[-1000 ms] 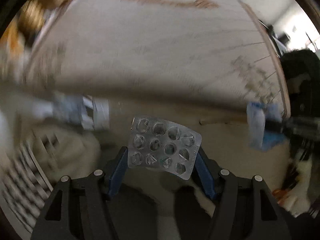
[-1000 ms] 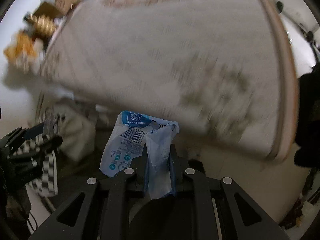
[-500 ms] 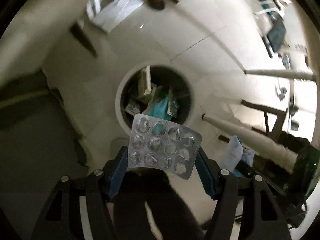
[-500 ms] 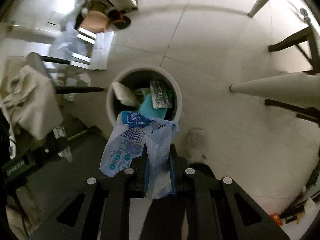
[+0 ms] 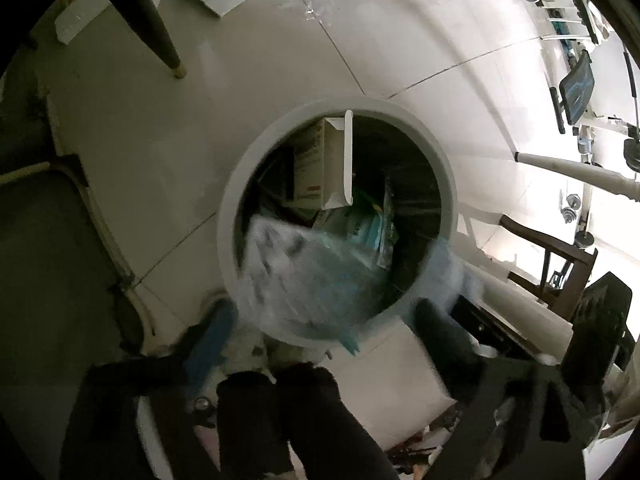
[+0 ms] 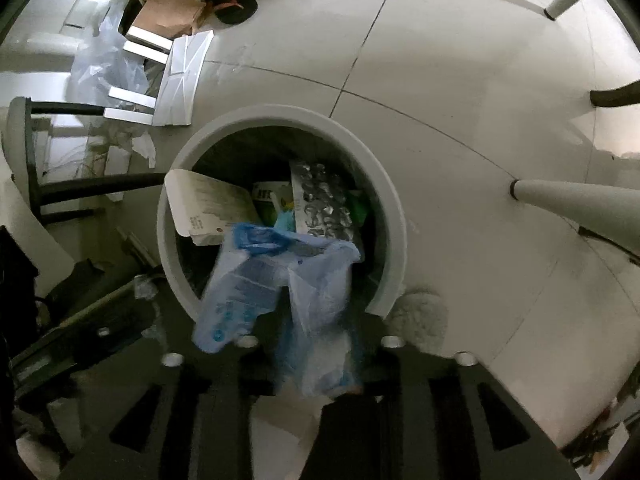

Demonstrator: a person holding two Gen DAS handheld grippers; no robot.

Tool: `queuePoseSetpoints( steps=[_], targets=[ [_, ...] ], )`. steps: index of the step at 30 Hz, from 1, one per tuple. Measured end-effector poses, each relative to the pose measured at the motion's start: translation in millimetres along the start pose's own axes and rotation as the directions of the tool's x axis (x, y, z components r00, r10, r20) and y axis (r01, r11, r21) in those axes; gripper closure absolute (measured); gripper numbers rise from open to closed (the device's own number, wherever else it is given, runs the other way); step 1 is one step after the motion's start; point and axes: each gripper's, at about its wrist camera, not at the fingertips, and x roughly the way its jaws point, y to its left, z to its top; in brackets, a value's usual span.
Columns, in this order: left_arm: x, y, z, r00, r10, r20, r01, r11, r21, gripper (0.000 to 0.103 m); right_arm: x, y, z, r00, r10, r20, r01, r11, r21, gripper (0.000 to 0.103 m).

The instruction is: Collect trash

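Now both loads drop toward the round bin [image 6: 384, 208]. Left gripper [image 5: 320, 320] fingers have just spread wide, releasing what looks like the blurred blister pack [image 5: 296, 276]; right gripper [image 6: 316, 356] fingers have just parted around the blue wrapper [image 6: 280, 284]. Next: lift clear.

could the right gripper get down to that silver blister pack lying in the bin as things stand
Probably not cleanly. The right gripper sits above the open bin, jaws just opening, but the blue plastic wrapper hangs between them, draped in front of the blister pack. A cardboard box also crowds that side.
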Motion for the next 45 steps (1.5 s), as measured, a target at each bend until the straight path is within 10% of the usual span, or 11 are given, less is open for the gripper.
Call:
queuePoseSetpoints(
  steps=[8,12,17,24,32,45],
  targets=[
    [-60,-25,-30,0.965,0.222,0.138,-0.238,0.964,0.114,0.003,-54,18,-26,0.994,-0.093,0.053,0.097,0.992,-0.082,0.001],
    [-107,-59,-65,0.891,0.373,0.26,-0.431,0.875,0.221,0.003,-112,27,-51,0.983,-0.155,0.094,0.164,0.981,-0.1,0.001],
    [-174,-96,-111,0.844,0.416,0.339,-0.519,0.795,0.315,0.003,-202,34,-81,0.979,-0.165,0.12,0.174,0.983,-0.066,0.001],
    [-275,-151,-148,0.875,0.348,0.336,-0.47,0.776,0.42,0.003,-345,40,-118,0.991,-0.064,0.12,0.062,0.998,0.023,0.001],
    [-390,-215,-186,0.923,0.21,0.324,-0.376,0.676,0.634,0.003,-507,71,-179,0.977,0.05,0.205,-0.077,0.989,0.13,0.001],
    [-501,-254,-252,0.963,0.044,0.264,-0.243,0.56,0.792,0.003,-623,110,-279,0.927,0.11,0.36,-0.199,0.955,0.22,0.001]
  ],
)
